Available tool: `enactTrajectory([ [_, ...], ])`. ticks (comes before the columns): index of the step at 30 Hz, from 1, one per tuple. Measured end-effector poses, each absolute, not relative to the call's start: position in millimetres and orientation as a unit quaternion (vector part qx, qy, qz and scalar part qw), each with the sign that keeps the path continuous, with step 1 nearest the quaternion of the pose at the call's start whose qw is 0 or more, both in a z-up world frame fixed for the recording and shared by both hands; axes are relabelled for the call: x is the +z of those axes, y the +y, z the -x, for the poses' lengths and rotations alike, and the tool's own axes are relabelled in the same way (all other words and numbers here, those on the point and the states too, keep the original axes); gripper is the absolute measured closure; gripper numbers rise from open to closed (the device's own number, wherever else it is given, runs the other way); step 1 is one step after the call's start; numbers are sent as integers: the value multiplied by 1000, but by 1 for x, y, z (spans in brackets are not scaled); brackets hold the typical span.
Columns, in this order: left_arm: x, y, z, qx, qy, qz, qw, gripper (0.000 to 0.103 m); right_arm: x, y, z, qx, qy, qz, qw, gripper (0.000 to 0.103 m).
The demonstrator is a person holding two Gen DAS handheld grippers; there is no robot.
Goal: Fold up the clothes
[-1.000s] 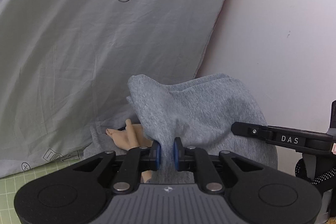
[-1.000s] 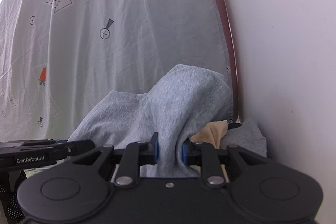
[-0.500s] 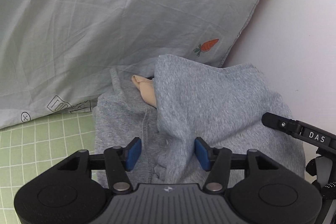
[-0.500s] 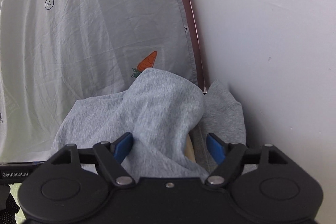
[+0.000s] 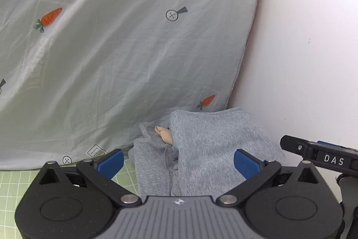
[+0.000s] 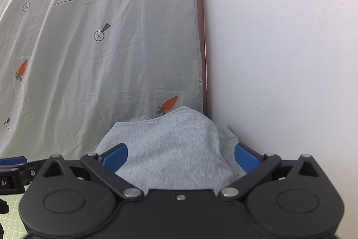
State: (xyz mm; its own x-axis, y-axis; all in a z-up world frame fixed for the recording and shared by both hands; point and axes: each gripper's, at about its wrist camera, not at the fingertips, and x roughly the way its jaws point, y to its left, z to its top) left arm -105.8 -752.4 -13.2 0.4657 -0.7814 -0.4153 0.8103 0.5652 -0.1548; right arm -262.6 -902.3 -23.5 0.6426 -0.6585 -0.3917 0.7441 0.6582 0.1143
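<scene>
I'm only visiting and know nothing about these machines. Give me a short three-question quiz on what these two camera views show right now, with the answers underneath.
1. True or false: the left hand-held gripper is clamped on the grey garment.
2. What orange picture is printed on the pale sheet behind the garment?
A. carrots
B. goldfish
C. pumpkins
3. Fill in: in the right wrist view, the right hand-held gripper has its blue pads spread ____.

Key
1. False. Its jaws have just been opening and stand wide, the garment lying loose between them.
2. A. A carrot shows clearly.
3. Wide apart. These jaws have just been opening too, and neither pad presses the cloth.
</scene>
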Motion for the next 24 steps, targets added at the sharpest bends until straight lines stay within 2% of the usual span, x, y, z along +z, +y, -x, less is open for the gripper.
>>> enactTrajectory([
  [3,-4,-719,131,-477,191,-17,858,0,-23,-859,281,-395,152,-133,896,0],
  [6,1,-692,152,-472,189,-20,861,0,-24,-821,298,-411,153,-134,889,0],
  [14,-15,-634,186,-445,222,-96,862,0,-38,-750,330,-416,203,-166,871,0],
  [24,-40,-583,215,-457,266,-126,839,0,-70,-682,370,-426,254,-188,848,0],
])
